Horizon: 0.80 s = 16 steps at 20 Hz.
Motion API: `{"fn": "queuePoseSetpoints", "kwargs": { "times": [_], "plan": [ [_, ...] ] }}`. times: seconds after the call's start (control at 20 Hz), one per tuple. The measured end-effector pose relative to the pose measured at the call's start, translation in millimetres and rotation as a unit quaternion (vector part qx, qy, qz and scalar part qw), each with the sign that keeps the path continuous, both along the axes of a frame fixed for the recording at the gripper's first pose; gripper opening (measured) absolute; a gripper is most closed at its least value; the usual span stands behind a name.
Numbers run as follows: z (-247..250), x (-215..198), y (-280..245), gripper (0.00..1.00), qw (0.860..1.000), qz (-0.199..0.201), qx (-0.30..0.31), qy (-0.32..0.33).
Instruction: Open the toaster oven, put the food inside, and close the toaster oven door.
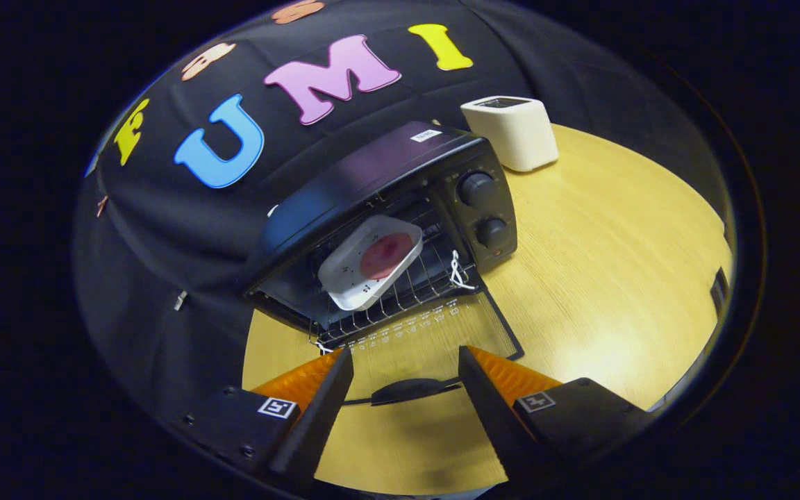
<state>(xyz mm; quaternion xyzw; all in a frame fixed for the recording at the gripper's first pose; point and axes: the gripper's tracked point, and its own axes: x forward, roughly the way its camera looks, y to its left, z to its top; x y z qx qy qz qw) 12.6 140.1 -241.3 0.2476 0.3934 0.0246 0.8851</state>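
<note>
A black toaster oven (386,173) stands on the wooden table with its glass door (435,337) folded down flat toward me. On the wire rack (414,288) inside lies a white tray (355,278) carrying a round reddish piece of food (386,255). The door's black handle (410,390) sits between my fingers, near their tips. My gripper (405,357) is open, with its fingers standing apart on either side of the handle and not pressing on it.
A cream-coloured toaster (511,132) stands behind the oven to its right. Two black knobs (483,208) are on the oven's right panel. Bare wooden table (615,278) stretches to the right, and the black cloth wall rises behind.
</note>
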Motion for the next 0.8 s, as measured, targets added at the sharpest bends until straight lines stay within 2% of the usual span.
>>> {"fn": "queuePoseSetpoints", "kwargs": {
  "times": [0.15,0.25,0.5,0.65,0.8],
  "plan": [
    [-9,-9,-12,0.99,0.995,0.049,-0.082,-0.008],
    [-14,-16,-15,0.99,0.990,0.078,-0.113,-0.015],
    [-34,-38,-8,0.99,0.980,0.128,-0.153,-0.010],
    [-59,-57,-4,0.99,0.974,0.146,-0.169,0.026],
    [-76,-74,6,0.99,0.973,0.148,-0.161,0.070]
  ]
}}
